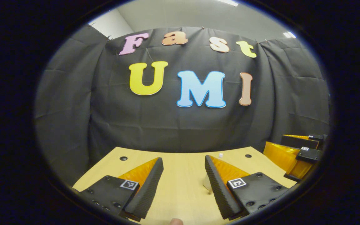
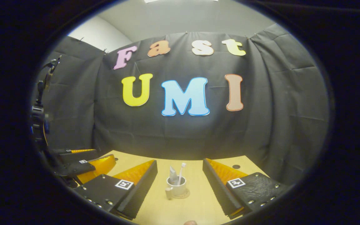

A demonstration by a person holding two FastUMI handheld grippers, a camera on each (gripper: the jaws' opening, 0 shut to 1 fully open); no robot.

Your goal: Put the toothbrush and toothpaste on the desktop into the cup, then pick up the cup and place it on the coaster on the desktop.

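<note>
Hovering over the bare tabletop [image 1: 183,175] in the left gripper view, the left claw [image 1: 183,173] stands spread and holds nothing; the other claw shows at the far right edge.

In the right gripper view, the right claw [image 2: 180,176] is likewise spread and empty, and the cup [image 2: 176,188] stands upright straight ahead between its fingers, on the coaster [image 2: 182,196]. The toothbrush [image 2: 181,172] and toothpaste [image 2: 173,175] stand upright in the cup. By this evidence the task looks complete, and the right claw is the nearer.
</note>
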